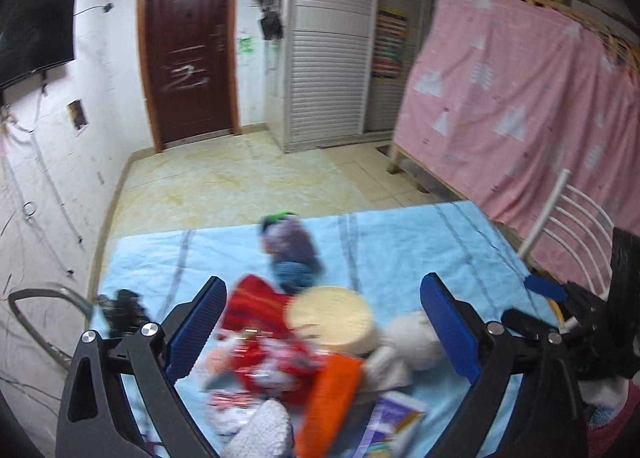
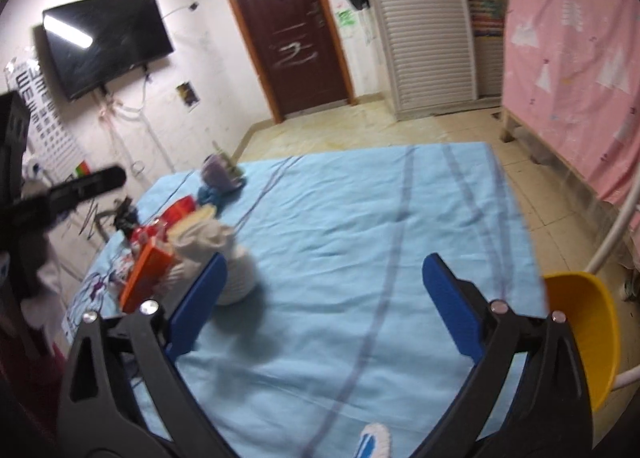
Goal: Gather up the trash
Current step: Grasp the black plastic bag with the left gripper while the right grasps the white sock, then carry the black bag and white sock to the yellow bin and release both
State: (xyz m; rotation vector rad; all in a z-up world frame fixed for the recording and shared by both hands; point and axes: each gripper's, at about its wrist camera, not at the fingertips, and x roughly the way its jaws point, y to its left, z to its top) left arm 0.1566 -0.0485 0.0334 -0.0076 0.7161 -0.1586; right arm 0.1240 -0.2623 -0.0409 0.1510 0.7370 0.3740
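With both tongs (image 1: 320, 322) (image 2: 324, 306) spread wide and empty, the light, crushable orange carton (image 1: 330, 398) is best pinched across its flat sides.

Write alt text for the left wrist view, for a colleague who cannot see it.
The open left gripper hangs over a blurred pile of trash on a light blue cloth: a red wrapper, a round cream lid, an orange box. Beyond are a tiled floor and a brown door.
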